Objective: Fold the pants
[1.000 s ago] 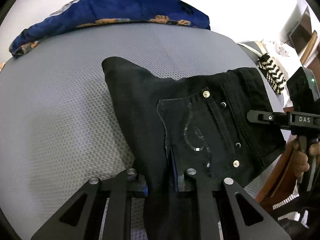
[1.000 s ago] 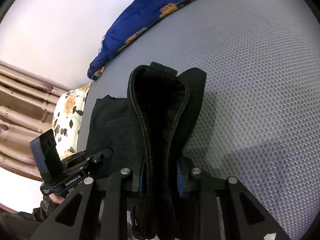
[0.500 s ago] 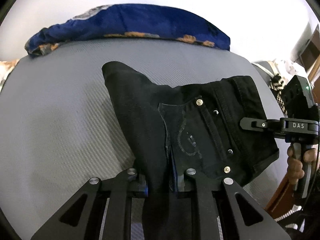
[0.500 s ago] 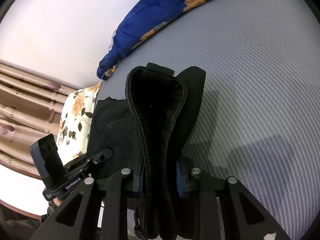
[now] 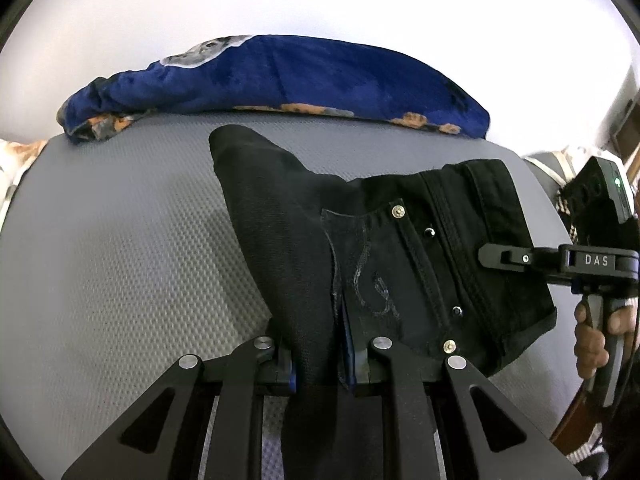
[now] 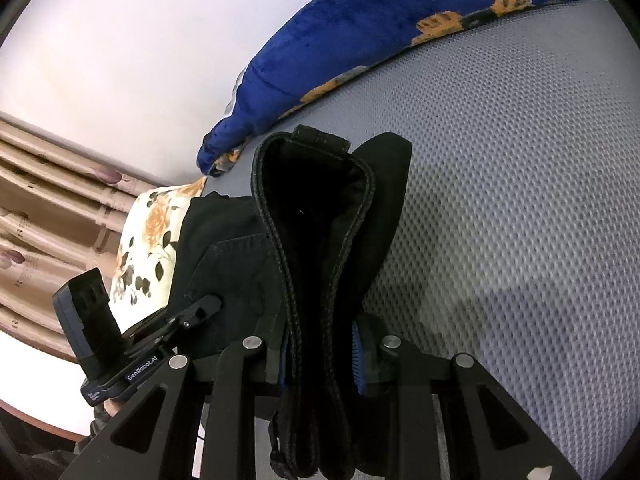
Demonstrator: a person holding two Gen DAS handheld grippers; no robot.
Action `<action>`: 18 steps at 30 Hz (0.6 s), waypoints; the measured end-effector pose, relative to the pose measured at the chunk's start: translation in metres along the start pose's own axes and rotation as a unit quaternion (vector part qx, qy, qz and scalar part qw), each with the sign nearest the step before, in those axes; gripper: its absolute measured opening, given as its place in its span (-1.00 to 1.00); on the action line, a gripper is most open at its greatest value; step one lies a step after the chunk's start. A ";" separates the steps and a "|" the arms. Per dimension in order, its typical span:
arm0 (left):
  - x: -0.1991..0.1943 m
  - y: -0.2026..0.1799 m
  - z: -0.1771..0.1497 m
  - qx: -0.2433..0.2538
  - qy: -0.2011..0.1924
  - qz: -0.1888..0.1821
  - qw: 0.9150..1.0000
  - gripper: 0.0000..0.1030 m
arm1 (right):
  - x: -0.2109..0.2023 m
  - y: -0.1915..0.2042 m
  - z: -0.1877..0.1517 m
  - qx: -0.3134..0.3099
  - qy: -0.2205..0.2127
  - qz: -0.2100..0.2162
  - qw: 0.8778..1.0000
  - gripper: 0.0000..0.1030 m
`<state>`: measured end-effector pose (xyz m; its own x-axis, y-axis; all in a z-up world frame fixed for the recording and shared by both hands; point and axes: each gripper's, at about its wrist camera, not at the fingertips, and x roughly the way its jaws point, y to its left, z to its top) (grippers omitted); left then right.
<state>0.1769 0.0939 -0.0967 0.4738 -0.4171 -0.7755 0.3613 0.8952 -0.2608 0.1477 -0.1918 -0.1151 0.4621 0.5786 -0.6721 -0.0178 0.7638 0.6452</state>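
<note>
Two grippers — left gripper [image 5: 320, 364], right gripper [image 6: 320, 360] — each clamped on one black pants [image 5: 400, 248]; one blue blanket [image 5: 280, 76] behind.

Legible markings, two items. Left wrist view: the right gripper [image 5: 490, 257], seen from the side at the right edge, carries the white capitals "DAS" on its black housing. Right wrist view: the left gripper [image 6: 208, 307], at lower left, carries "GenRobot.AI" in white along its black side bar. A small white label sits further down the same bar; its print is too small to read. No other readable text noted.
</note>
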 end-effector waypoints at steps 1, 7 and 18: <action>0.002 0.002 0.004 -0.001 -0.002 0.001 1.000 -0.67 | 0.001 0.000 0.002 0.001 -0.001 0.000 1.000 -0.55; 0.008 0.010 0.017 -0.003 -0.009 0.003 1.000 -0.67 | 0.008 0.003 0.015 0.004 -0.007 0.001 1.000 -0.55; 0.038 0.029 0.023 -0.010 0.007 0.007 1.000 -0.65 | 0.033 -0.007 0.030 0.014 -0.008 -0.030 0.999 -0.55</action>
<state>0.2235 0.1007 -0.1202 0.4672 -0.4019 -0.7876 0.3383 0.9042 -0.2607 0.1896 -0.1864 -0.1312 0.4751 0.5272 -0.7046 0.0346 0.7889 0.6136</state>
